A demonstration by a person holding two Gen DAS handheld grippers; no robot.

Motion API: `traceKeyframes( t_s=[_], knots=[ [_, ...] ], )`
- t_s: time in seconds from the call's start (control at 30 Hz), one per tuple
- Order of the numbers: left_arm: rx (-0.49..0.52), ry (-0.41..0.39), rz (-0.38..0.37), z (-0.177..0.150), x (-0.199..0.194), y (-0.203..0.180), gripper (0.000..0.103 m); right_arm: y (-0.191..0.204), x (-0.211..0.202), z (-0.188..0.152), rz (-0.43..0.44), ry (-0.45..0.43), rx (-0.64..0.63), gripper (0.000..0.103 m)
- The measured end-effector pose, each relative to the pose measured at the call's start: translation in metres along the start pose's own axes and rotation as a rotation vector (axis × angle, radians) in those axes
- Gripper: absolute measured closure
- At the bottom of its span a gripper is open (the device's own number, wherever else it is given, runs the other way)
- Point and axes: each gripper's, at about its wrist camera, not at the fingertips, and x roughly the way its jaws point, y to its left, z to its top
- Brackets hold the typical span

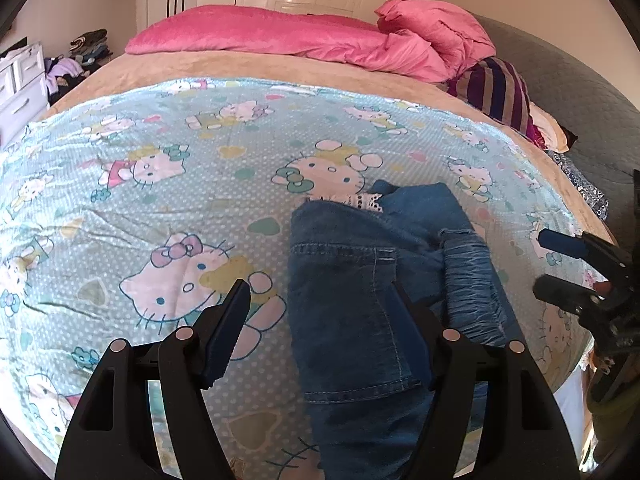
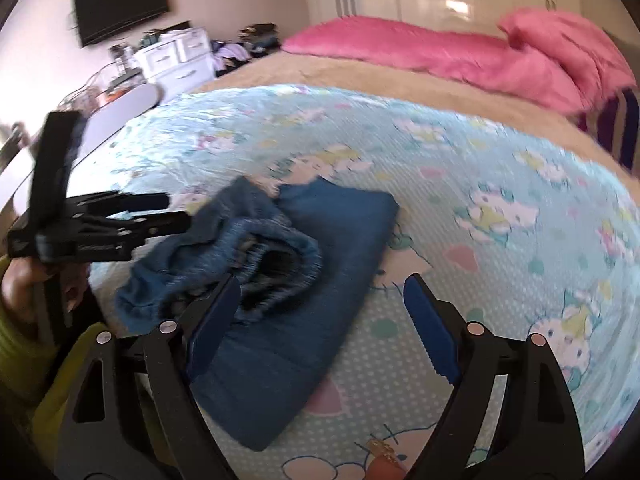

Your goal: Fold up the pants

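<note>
Wide bed [image 1: 248,68] under a cartoon-cat sheet [image 1: 160,168]; folded blue pants [image 1: 360,280] near its front edge, waistband bunched on top. Left hand-held gripper [image 1: 320,316] spread wide, straddling the denim's edge unpressed; right hand-held gripper [image 2: 320,312] likewise wide, holding nothing.

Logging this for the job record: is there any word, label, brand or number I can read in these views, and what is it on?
No readable text in either view.
Cartoon bed sheet: cat figures and hearts only, no lettering.
Jeans: no label or tag showing.
Left gripper: a faint mark on its body in the right wrist view, too blurred to read.
Small gold-coloured tag at the sheet's near edge: too small and blurred to read.
</note>
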Motion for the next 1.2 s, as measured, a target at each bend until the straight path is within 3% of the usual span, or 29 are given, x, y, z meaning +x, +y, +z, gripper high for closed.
traceKeyframes(
  t_s=[0.37, 0.73, 0.8, 0.83, 0.87, 0.9, 0.93, 1.0, 1.2],
  knots=[
    [-0.052, 0.076, -0.03, -0.01, 0.027, 0.01, 0.034, -0.014, 0.049, -0.012, 0.082, 0.146, 0.121, 0.027],
    [-0.048, 0.077, -0.021, -0.013, 0.032, 0.006, 0.034, -0.013, 0.048, -0.016, 0.087, 0.14, 0.122, 0.028],
    [-0.048, 0.078, -0.022, -0.014, 0.031, 0.007, 0.034, -0.013, 0.047, -0.016, 0.096, 0.141, 0.117, 0.034],
    [-0.048, 0.079, -0.023, -0.014, 0.031, 0.007, 0.034, -0.011, 0.047, -0.015, 0.105, 0.141, 0.114, 0.041],
    [-0.047, 0.079, -0.024, -0.014, 0.031, 0.007, 0.034, -0.01, 0.047, -0.014, 0.116, 0.142, 0.107, 0.057],
    [-0.044, 0.076, -0.025, -0.014, 0.03, 0.006, 0.037, -0.007, 0.047, -0.013, 0.122, 0.145, 0.095, 0.066],
    [-0.04, 0.072, -0.038, -0.015, 0.027, 0.004, 0.051, -0.004, 0.047, -0.012, 0.12, 0.145, 0.082, 0.074],
    [-0.022, 0.07, -0.057, -0.015, 0.024, -0.002, 0.061, 0.001, 0.045, -0.011, 0.108, 0.139, 0.059, 0.075],
    [-0.015, 0.061, -0.039, -0.017, 0.019, -0.005, 0.06, 0.001, 0.044, -0.012, 0.099, 0.14, 0.075, 0.072]
  ],
)
